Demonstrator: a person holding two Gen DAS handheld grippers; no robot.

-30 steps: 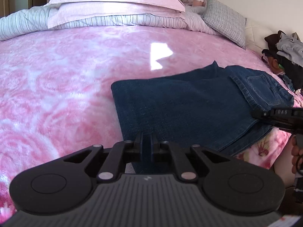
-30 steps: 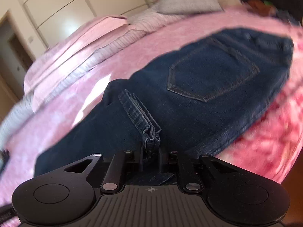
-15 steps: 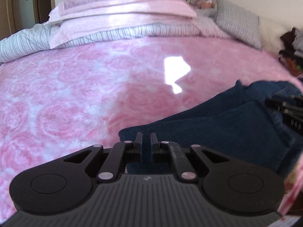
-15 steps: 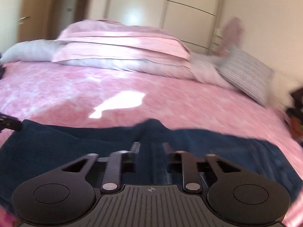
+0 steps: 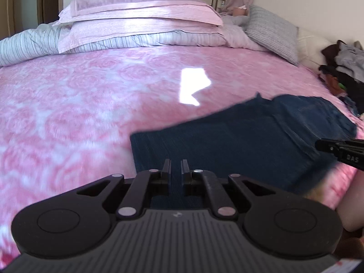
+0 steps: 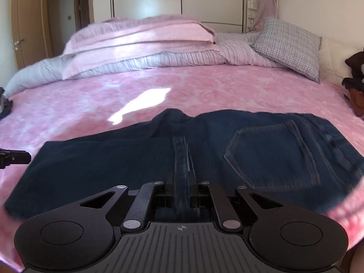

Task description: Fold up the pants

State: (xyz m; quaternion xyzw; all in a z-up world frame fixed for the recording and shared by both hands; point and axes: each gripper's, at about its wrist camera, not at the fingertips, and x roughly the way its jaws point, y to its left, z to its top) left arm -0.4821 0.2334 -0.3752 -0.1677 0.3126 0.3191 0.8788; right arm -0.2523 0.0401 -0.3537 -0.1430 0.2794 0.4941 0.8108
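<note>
Pants [image 6: 159,159]: dark denim, lying flat along the near edge of the pink bedspread [image 5: 79,104], already doubled into 1 long band, back pocket up at 3 o'clock in the right view. Judged partway: lengthwise fold done, crosswise folds left. Right gripper [image 6: 182,182] sits low at 6 o'clock, fingers pinched narrow on a denim ridge. Left gripper [image 5: 175,167] is level near the hem end, fingers nearly closed with denim between; grip uncertain.
</note>
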